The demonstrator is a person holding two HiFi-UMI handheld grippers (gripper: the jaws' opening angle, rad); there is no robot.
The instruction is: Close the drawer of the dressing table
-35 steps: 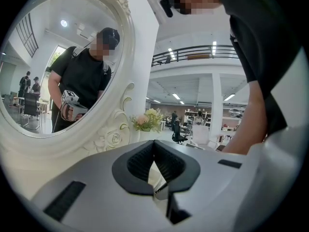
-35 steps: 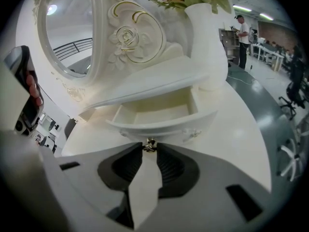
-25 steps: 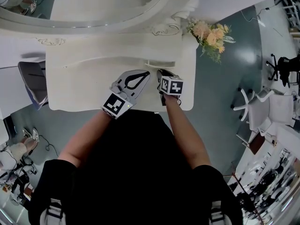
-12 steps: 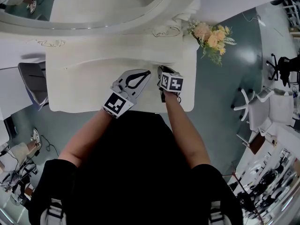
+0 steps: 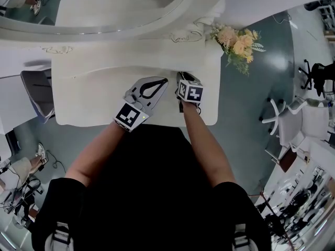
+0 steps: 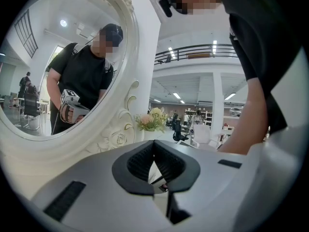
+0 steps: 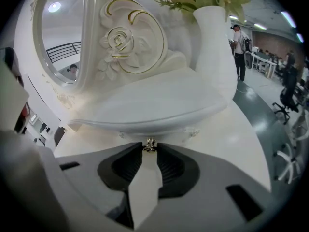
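The white dressing table [image 5: 94, 93] stands under an oval mirror [image 5: 104, 4]. At its right end a small upper drawer [image 7: 145, 128] sits under a curved ledge, its front nearly flush with the ledge. My right gripper [image 5: 183, 77] [image 7: 149, 147] points down at it, shut on the drawer's little metal knob [image 7: 149, 144]. My left gripper [image 5: 165, 81] [image 6: 154, 143] hovers over the tabletop just left of the right one, shut with nothing between its pads.
A white vase [image 7: 215, 47] of peach flowers [image 5: 236, 41] stands at the table's back right corner, close behind the drawer. A grey chair [image 5: 36, 95] is at the table's left end. Office chairs [image 5: 290, 114] stand on the floor to the right.
The right gripper has moved toward the mirror with the knob, and the drawer front that stuck out has slid in under the ledge. The left gripper has stayed put.
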